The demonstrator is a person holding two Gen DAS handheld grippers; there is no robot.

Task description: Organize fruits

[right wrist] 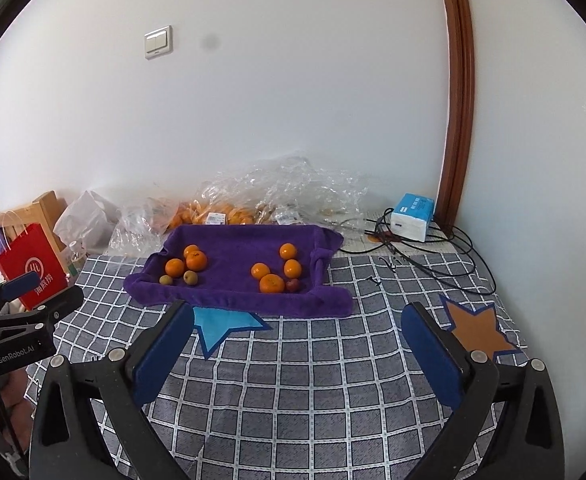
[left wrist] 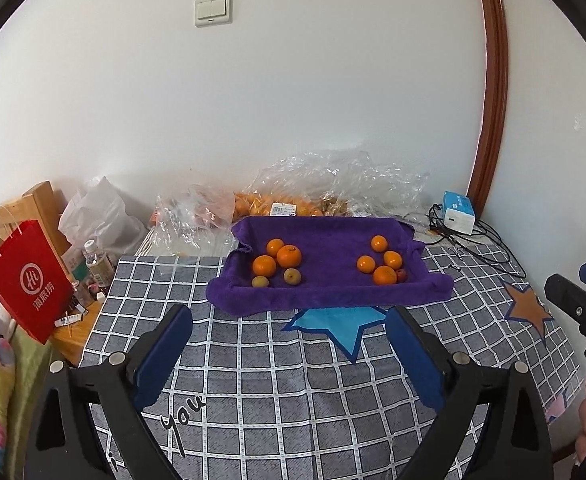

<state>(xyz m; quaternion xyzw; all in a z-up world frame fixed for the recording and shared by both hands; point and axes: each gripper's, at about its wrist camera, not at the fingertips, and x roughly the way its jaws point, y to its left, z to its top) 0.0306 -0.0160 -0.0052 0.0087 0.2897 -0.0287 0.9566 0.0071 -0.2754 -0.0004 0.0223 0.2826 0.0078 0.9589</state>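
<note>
A purple towel point(left wrist: 333, 296) point(right wrist: 233, 300) shaped into a shallow tray lies on the checked cloth. On its left side sit three oranges point(left wrist: 289, 256) point(right wrist: 196, 261) and two small greenish-brown fruits point(left wrist: 292, 276) point(right wrist: 190, 277). Its right side holds several oranges point(left wrist: 385, 275) point(right wrist: 271, 283) and a small red fruit point(left wrist: 402, 275) point(right wrist: 291, 285). My left gripper point(left wrist: 289, 320) hovers just short of the towel's near edge, open and empty. My right gripper point(right wrist: 298, 314) is level with it to the right, also open and empty.
Clear plastic bags with more oranges point(left wrist: 277, 204) lie against the wall behind the towel. A tissue box point(left wrist: 459, 212) and black cables point(left wrist: 489, 240) occupy the back right. A red paper bag point(left wrist: 29, 280) and a bottle point(left wrist: 97, 264) stand off the left edge.
</note>
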